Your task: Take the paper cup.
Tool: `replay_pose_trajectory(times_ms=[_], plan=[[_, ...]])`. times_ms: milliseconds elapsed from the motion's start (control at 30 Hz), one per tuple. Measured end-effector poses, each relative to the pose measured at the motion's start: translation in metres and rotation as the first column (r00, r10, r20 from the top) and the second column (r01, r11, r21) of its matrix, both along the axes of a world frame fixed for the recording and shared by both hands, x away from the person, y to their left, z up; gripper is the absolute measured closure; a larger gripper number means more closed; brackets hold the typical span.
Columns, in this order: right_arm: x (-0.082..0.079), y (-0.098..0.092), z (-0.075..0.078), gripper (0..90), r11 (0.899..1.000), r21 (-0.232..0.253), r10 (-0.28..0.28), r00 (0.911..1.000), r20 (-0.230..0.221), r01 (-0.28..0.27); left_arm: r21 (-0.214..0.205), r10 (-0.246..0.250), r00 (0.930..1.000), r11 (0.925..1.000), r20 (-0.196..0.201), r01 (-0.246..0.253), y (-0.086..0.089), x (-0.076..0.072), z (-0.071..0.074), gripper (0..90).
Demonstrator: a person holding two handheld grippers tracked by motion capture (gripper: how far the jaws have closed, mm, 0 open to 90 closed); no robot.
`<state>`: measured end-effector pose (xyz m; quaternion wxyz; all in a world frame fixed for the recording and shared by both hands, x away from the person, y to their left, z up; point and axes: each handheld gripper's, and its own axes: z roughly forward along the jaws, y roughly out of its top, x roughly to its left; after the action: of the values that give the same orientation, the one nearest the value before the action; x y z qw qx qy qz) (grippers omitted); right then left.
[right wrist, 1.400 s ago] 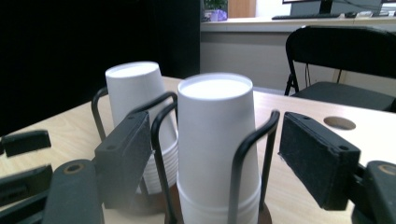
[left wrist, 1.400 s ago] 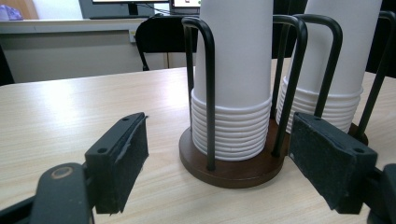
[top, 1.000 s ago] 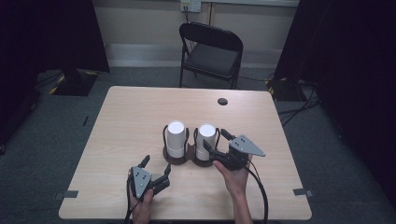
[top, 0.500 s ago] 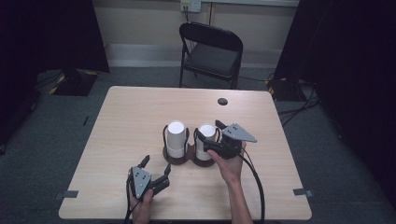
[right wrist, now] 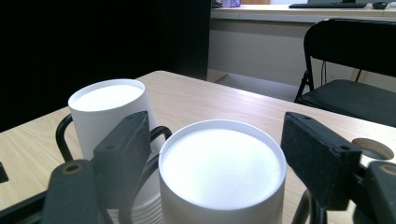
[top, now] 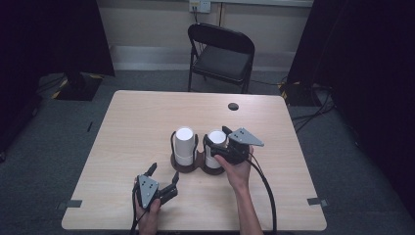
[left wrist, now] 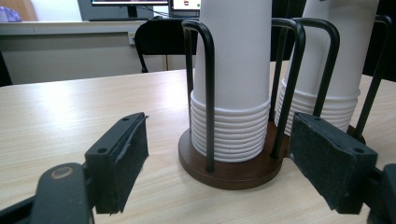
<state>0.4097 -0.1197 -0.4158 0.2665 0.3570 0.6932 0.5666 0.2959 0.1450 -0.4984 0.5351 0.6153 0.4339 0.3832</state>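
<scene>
cup stacks [top: 185, 146] side by side, chair [top: 221, 53] behind table [top: 147, 117]

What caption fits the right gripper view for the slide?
Right gripper jaws straddle the top cup of the right cup stack, pads not yet pressing; left cup stack stands beside it.

1. The wooden desk [top: 132, 122] lies under both tongs.
2. A black folding chair [top: 222, 54] stands beyond the desk's far edge, well past the tongs.
3. A round cable hole [top: 233, 106] sits in the desk, beyond the right tongs.
4. Black curtains [top: 49, 34] hang at both sides.
</scene>
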Motion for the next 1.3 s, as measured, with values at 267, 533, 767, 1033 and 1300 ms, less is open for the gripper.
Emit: replay_pose_trajectory(times_ms=[267, 533, 767, 1033, 1300], plan=[[0.0024, 0.0007, -0.0034, 28.7, 1.000, -0.011, 0.005, 1.0000, -0.007, -0.006, -0.001, -0.001, 1.0000, 1.0000, 0.000, 0.001, -0.0002, 0.0001, 0.0000, 19.9], [0.0026, 0.0022, -0.0067, 30.4, 0.999, -0.032, 0.001, 1.0000, -0.009, -0.002, 0.001, 0.000, 1.0000, 1.0000, 0.002, 0.000, 0.0003, -0.0001, 0.0000, 19.9], [0.0026, 0.0032, -0.0071, 32.7, 0.999, -0.055, -0.003, 1.0000, 0.000, 0.003, 0.000, -0.001, 1.0000, 1.0000, 0.002, 0.001, 0.0003, -0.0002, 0.0000, 20.0], [0.0040, 0.0021, -0.0069, 33.4, 0.998, -0.059, -0.004, 0.9999, -0.011, 0.003, 0.002, -0.010, 0.9999, 1.0000, 0.003, 0.010, -0.0001, -0.0002, -0.0001, 26.2], [0.0038, 0.0023, -0.0040, 33.9, 0.998, -0.056, -0.002, 0.9999, -0.011, 0.001, -0.002, -0.005, 1.0000, 1.0000, 0.003, 0.005, 0.0004, -0.0003, -0.0001, 22.7]])
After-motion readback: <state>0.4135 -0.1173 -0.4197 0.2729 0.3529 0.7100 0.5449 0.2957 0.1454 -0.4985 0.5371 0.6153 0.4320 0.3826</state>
